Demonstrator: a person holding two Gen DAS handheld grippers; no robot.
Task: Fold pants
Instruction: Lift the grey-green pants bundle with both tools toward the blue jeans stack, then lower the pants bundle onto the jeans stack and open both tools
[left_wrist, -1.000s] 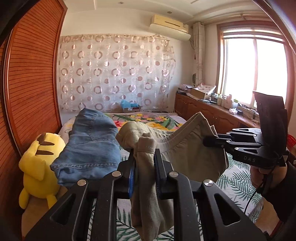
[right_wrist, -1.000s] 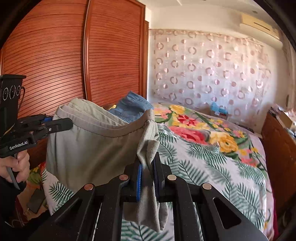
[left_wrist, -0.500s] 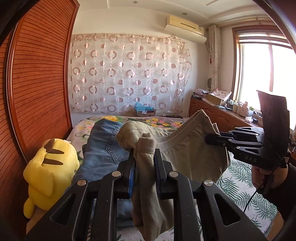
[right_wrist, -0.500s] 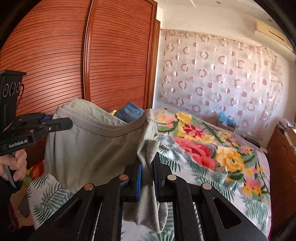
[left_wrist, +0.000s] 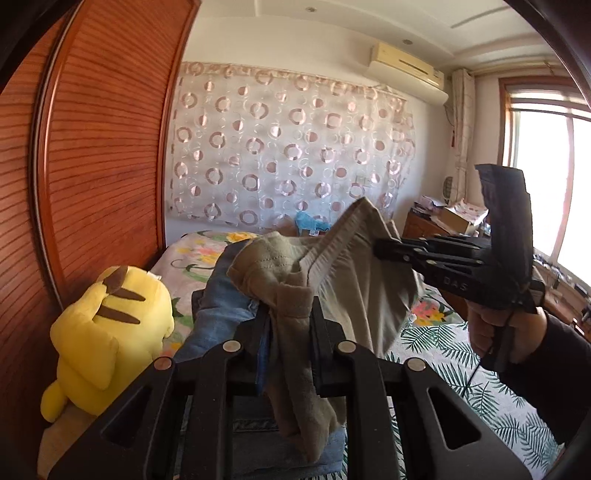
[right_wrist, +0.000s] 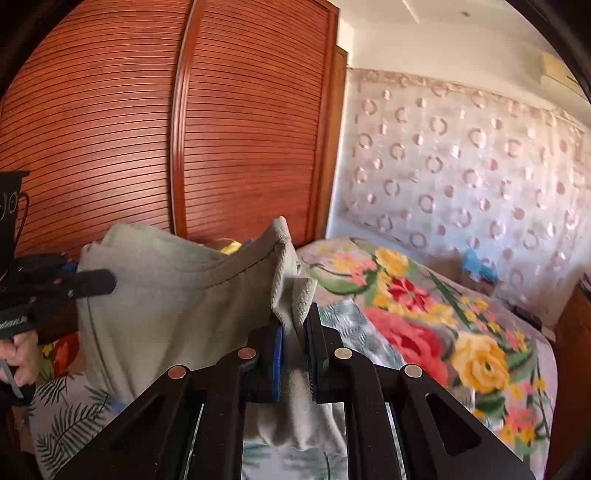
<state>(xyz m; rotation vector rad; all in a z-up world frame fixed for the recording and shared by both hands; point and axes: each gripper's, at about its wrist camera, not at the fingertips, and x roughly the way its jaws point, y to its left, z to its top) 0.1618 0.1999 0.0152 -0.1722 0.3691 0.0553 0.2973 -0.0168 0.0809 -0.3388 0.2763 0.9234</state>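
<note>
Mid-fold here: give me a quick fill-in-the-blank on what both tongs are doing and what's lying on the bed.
1. Both tongs, left tongs and right tongs, are shut on the ____ cotton pants.
2. Blue denim jeans lie on the ____ bedspread.
3. The plush toy beside the jeans is ____.

Missing: khaki; floral; yellow

Left wrist view: looks from just behind the left gripper (left_wrist: 290, 328) at lower centre, facing the curtain (left_wrist: 288, 155) and window (left_wrist: 554, 184). Right wrist view: equally close behind the right gripper (right_wrist: 293, 343), facing the wardrobe (right_wrist: 166, 140). Both share the pants (left_wrist: 332, 273), bed (right_wrist: 443, 321) and curtain.
</note>
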